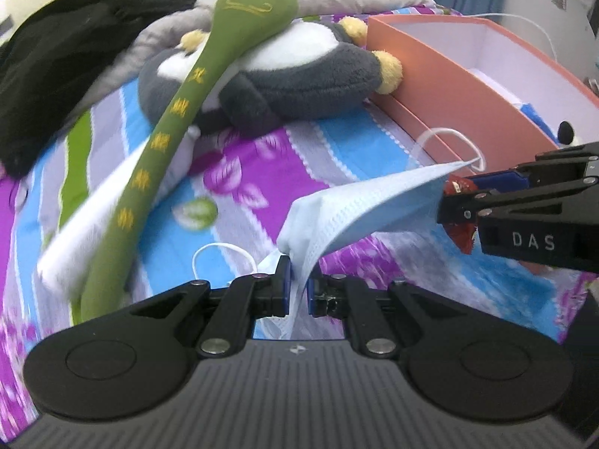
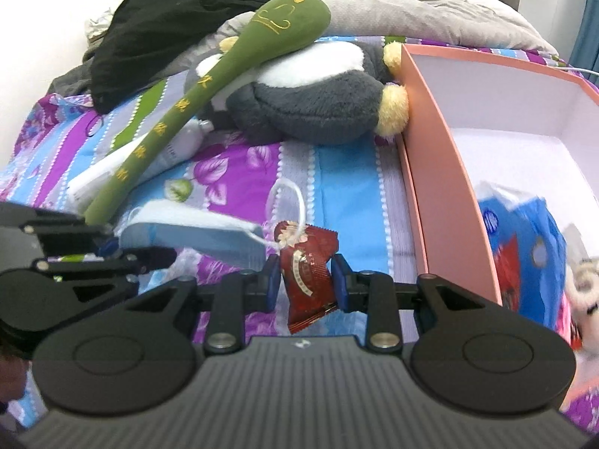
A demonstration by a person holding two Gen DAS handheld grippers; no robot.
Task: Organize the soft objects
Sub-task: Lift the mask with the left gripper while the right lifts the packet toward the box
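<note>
My left gripper (image 1: 298, 286) is shut on a light blue face mask (image 1: 359, 209), held above the bedsheet; the mask (image 2: 194, 235) also shows in the right wrist view. My right gripper (image 2: 305, 280) is shut on a red snack packet (image 2: 305, 280), with the mask's white ear loop (image 2: 284, 202) lying over it. The right gripper (image 1: 462, 211) is at the right of the left wrist view, touching the mask's far end. A green plush snake (image 1: 209, 86) lies across a grey penguin plush (image 1: 299, 78) beside a pink box (image 2: 441, 172).
The pink box (image 1: 468, 86) holds a blue packet (image 2: 524, 254) and a small white plush (image 2: 584, 284). A black garment (image 1: 63, 56) and grey blanket (image 2: 411, 3) lie at the back of the bed. A white tube (image 2: 123, 164) lies under the snake.
</note>
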